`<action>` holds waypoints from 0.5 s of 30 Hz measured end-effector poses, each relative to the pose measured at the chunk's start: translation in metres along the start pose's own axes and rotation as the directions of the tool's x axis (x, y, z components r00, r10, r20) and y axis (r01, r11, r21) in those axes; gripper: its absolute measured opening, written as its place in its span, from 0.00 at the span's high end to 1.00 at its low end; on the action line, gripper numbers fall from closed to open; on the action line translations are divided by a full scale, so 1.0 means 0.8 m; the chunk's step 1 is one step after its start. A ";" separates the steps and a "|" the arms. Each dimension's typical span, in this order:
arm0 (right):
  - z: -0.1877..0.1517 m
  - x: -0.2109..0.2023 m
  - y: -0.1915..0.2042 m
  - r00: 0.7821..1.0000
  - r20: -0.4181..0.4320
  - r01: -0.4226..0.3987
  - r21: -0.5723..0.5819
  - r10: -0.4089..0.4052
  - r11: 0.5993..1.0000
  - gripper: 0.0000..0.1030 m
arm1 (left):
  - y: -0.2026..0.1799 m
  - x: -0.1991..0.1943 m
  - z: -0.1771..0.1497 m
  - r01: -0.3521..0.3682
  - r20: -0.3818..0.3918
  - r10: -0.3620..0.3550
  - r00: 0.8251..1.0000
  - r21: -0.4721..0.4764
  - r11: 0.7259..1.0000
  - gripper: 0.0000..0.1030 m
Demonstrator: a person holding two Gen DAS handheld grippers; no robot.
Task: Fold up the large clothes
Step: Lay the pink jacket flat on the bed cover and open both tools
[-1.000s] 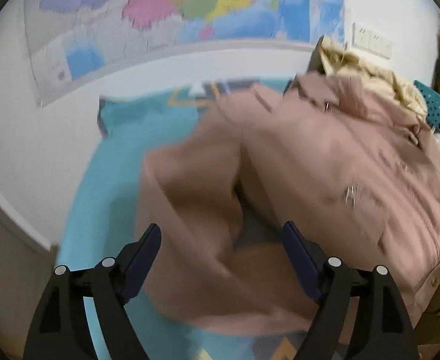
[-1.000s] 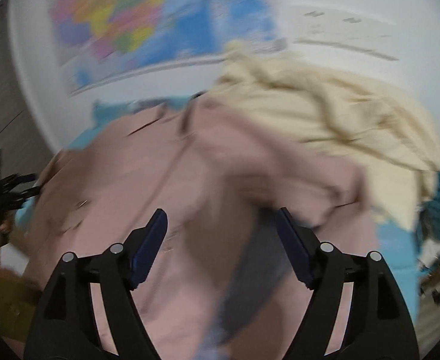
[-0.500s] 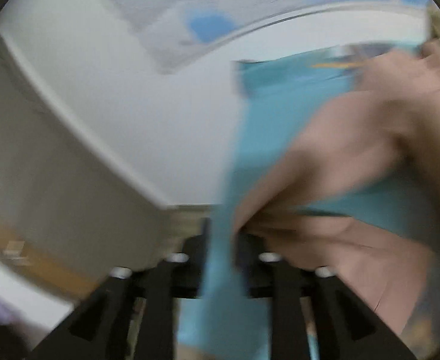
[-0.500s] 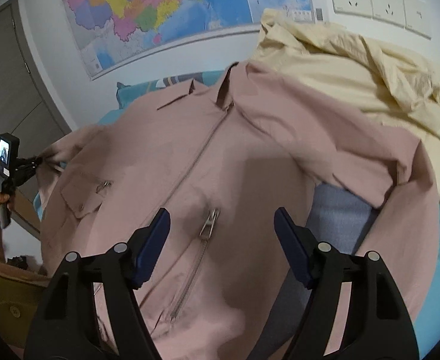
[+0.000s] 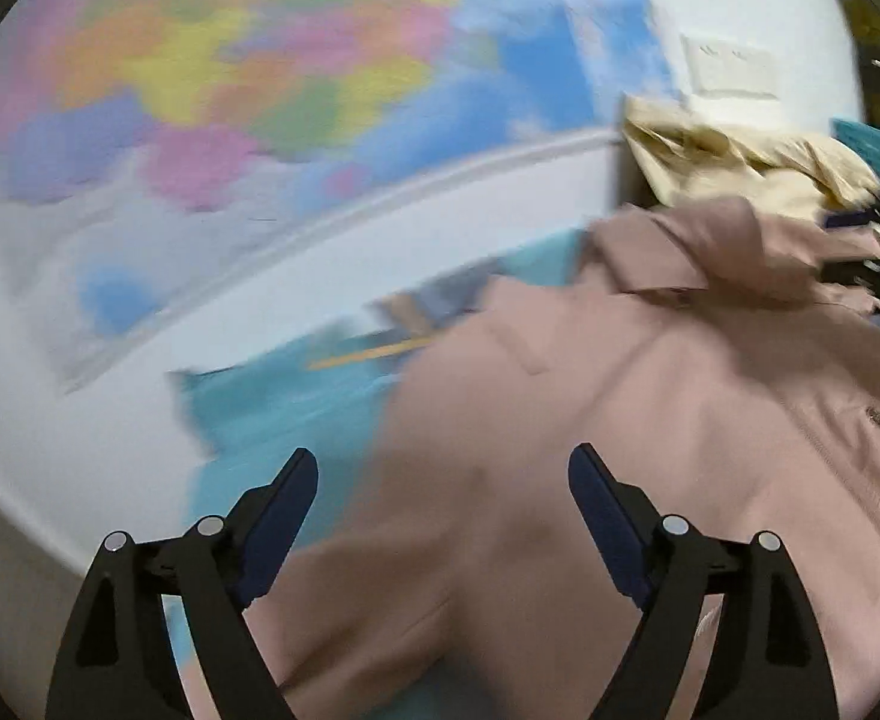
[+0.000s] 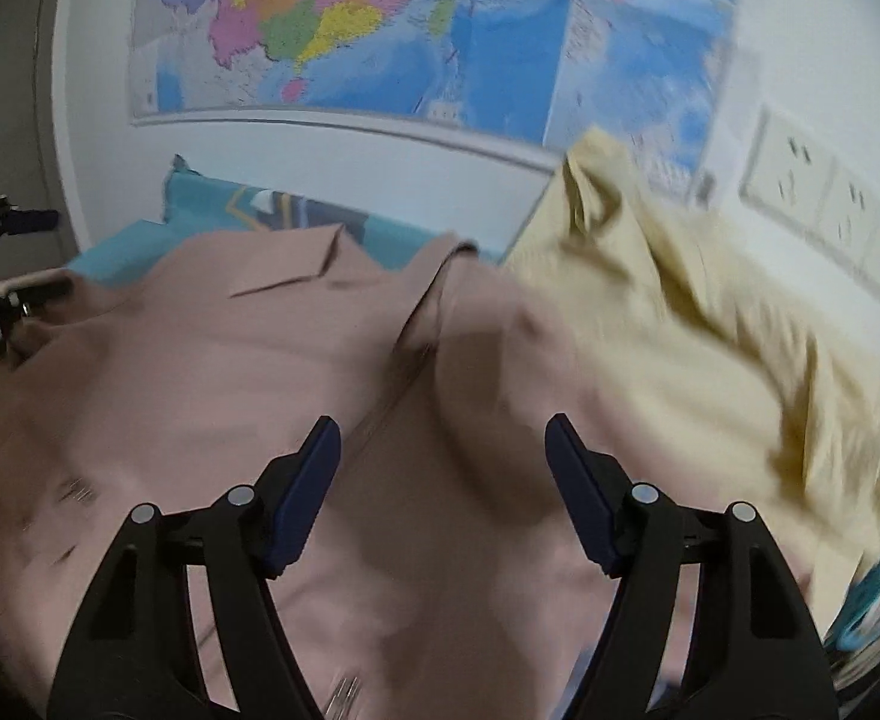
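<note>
— One pink jacket (image 6: 212, 396) lies spread on the teal bedsheet (image 6: 212, 204), collar toward the wall edge. What's around it?

— Cream garment (image 6: 697, 372) heaped at its right shoulder, overlapping; map (image 6: 380, 30) and sockets (image 6: 823, 204) on the wall.

— And the claws?

— Left claw (image 5: 442, 480) and right claw (image 6: 442, 450) both hang released above the jacket, gripping nothing.
</note>
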State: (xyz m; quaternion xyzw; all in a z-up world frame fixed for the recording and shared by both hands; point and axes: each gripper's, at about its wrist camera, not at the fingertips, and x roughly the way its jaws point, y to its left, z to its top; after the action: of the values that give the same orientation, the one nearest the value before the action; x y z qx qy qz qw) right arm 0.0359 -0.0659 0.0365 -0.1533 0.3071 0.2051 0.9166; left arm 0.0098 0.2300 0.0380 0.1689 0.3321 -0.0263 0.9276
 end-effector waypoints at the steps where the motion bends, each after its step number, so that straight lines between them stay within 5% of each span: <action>1: 0.011 0.018 0.003 1.000 -0.007 0.020 -0.033 -0.021 0.999 0.32 | -0.010 0.018 0.005 0.026 -0.024 -0.026 0.999 0.009 1.000 0.20; 5: 0.028 0.077 0.006 0.993 -0.076 0.076 -0.111 -0.085 0.991 0.37 | -0.041 0.110 0.012 0.024 -0.187 -0.013 0.982 0.057 0.998 0.23; 6: 0.032 0.092 0.005 0.989 -0.093 0.106 -0.134 -0.119 0.985 0.47 | -0.042 0.134 0.014 -0.011 -0.235 0.026 0.972 0.066 0.998 0.27; 9: 0.048 0.116 -0.014 0.981 -0.131 0.129 -0.117 -0.144 0.985 0.95 | -0.037 0.172 0.022 -0.031 -0.264 0.045 0.964 0.058 0.998 0.41; 15: 0.112 0.073 -0.070 0.993 0.040 0.108 0.065 -0.111 0.992 0.96 | -0.014 0.214 0.067 -0.107 -0.230 0.110 0.967 0.024 0.994 0.77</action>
State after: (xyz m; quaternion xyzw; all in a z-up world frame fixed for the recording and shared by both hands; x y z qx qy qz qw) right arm 0.1497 -0.0618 0.0772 -0.1368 0.2845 0.1481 0.9372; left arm 0.1739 0.2124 -0.0332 0.1942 0.4275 0.0425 0.8819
